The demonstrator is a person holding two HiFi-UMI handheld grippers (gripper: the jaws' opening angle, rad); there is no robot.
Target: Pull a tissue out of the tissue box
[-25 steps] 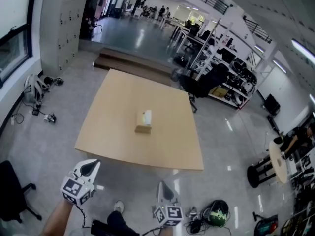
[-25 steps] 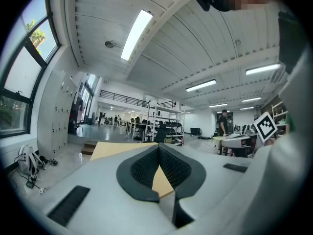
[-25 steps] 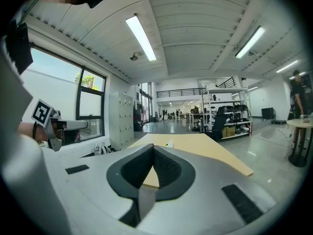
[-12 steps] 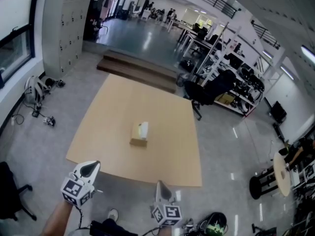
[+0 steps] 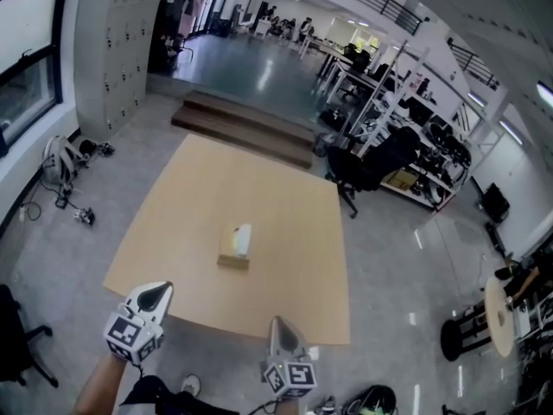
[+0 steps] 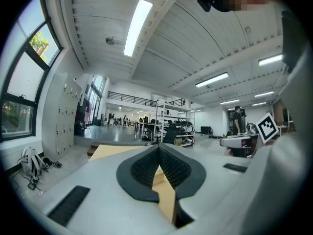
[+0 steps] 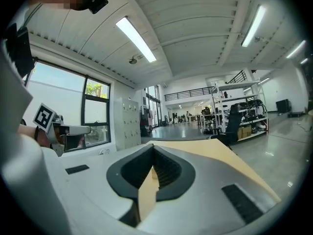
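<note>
Head view: left gripper (image 5: 157, 291) and right gripper (image 5: 278, 326) are side by side, both pointing toward a tan table (image 5: 285, 258). Both sets of fingertips sit about at its near edge.

Left gripper view: pads (image 6: 144, 168) clenched, tips meeting, nothing between them. Only the tabletop shows through the slit below the tips.

Right gripper view: pads (image 7: 168, 173) likewise clenched tip to tip, empty.

Tissue box (image 5: 232, 256): flat on the table near its middle, ahead of both sets of fingertips and well apart from them. Sideways it lies between the two grippers, nearer the right gripper's line. A white tissue (image 5: 244, 239) stands up out of its top. Neither gripper touches the box or the tissue.

Beyond the fingertips: a black office chair (image 5: 373, 158) off the table's far right corner and low steps (image 5: 246, 124) past its far edge. A backpack (image 5: 59, 158) lies on the floor far to the left of the left fingers.
</note>
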